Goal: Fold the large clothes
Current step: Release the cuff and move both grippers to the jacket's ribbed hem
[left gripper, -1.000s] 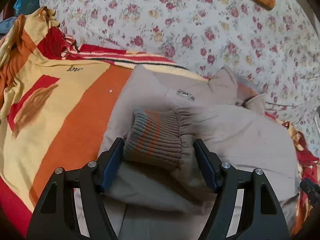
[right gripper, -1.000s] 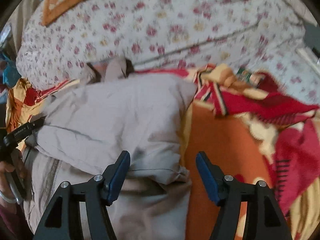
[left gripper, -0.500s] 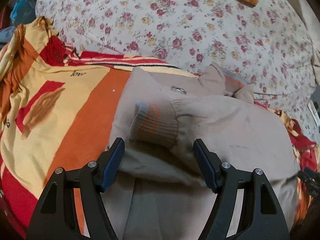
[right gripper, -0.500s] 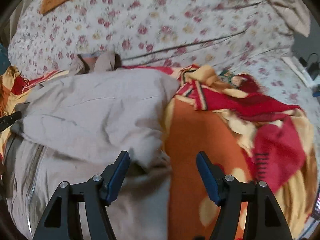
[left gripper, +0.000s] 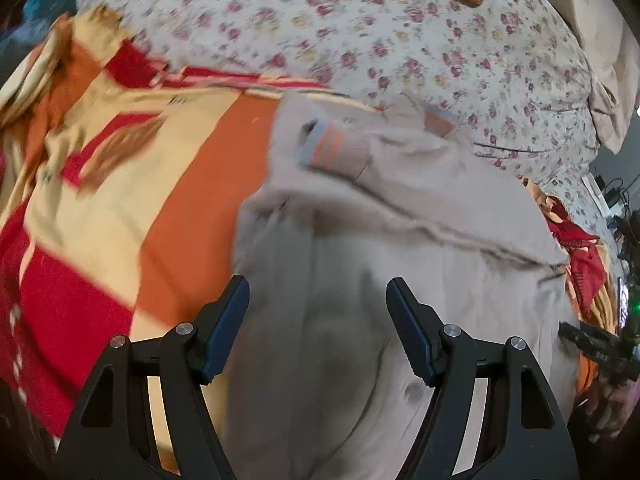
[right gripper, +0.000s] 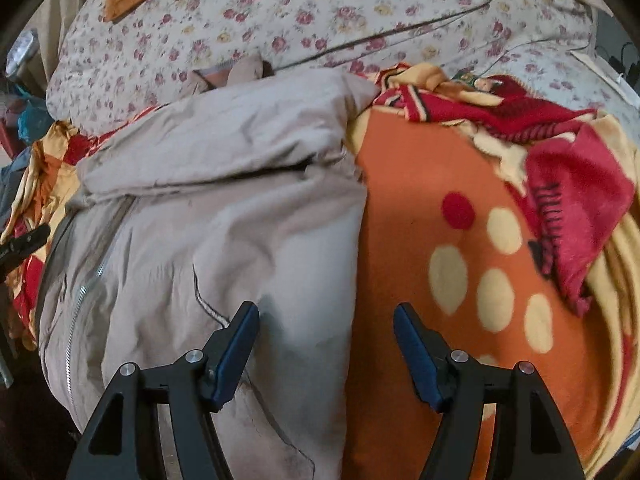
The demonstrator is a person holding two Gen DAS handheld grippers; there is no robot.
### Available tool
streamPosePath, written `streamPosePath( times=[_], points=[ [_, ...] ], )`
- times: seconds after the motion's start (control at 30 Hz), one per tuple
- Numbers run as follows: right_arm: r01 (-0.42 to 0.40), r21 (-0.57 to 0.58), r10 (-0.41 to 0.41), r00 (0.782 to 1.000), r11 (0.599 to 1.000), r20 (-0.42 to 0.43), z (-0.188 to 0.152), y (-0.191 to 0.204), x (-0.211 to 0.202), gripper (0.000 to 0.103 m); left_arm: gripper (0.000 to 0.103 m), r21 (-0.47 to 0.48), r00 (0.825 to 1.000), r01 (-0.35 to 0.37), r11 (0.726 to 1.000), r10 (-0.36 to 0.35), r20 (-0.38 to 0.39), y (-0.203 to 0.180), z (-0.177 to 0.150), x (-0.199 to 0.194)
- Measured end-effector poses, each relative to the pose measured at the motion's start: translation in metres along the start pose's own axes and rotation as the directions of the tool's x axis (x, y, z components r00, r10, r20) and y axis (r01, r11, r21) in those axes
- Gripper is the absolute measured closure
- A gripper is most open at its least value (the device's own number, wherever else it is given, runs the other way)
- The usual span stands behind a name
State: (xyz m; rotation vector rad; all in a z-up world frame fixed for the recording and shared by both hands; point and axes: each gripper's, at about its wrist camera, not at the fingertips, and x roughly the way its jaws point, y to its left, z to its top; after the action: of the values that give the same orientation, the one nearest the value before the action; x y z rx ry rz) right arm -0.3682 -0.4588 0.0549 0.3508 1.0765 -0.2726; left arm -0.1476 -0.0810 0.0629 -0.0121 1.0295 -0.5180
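A large beige jacket [left gripper: 420,248] lies on the bed with both sleeves folded across its chest. Its ribbed cuff [left gripper: 332,148] with orange stripes rests near the collar. My left gripper [left gripper: 318,328] is open and empty above the jacket's lower left part. In the right wrist view the jacket [right gripper: 224,216] shows its zipper [right gripper: 86,280] at the left. My right gripper [right gripper: 326,348] is open and empty over the jacket's right edge, where it meets the blanket.
An orange, yellow and red blanket [left gripper: 120,200] lies under the jacket and bunches up at the right [right gripper: 552,152]. A floral quilt [left gripper: 400,40] runs along the back. The other gripper's tip [right gripper: 24,240] shows at the left edge.
Both grippers have pulled back toward the jacket's lower part. The left gripper has let go of the ribbed cuff, which now lies far ahead. The right gripper has left the folded sleeve.
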Motion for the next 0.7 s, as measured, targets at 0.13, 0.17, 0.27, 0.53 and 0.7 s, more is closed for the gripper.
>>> streamPosePath(
  times=[0.13,0.17,0.27,0.53,0.7],
  points=[
    [-0.024,-0.005,0.024,0.999,1.000,0.038,-0.003,0.005,-0.001,0.097,0.032,-0.037,1.000,-0.011,0.999,0.010,-0.016,0.015,-0.027,-0.012],
    [-0.027,-0.009,0.028,0.998,1.000,0.048,-0.004,0.005,-0.006,0.099,0.032,-0.046,1.000,-0.006,0.999,0.005,-0.018,0.018,-0.034,-0.015],
    [0.026,-0.030,-0.023,0.996,0.999,0.091,-0.010,0.005,-0.021,0.100,0.032,-0.082,0.999,-0.002,0.997,-0.001,-0.038,0.030,-0.055,-0.021],
    [-0.047,0.042,0.043,0.995,0.998,0.090,-0.031,-0.007,-0.043,0.098,0.032,-0.091,0.999,-0.053,0.994,0.051,-0.018,0.032,-0.074,-0.033],
    [-0.175,0.124,0.170,0.984,0.977,0.049,-0.061,-0.011,-0.058,0.043,0.032,-0.094,0.998,-0.055,0.994,0.053,-0.022,0.034,-0.077,-0.035]
  ],
)
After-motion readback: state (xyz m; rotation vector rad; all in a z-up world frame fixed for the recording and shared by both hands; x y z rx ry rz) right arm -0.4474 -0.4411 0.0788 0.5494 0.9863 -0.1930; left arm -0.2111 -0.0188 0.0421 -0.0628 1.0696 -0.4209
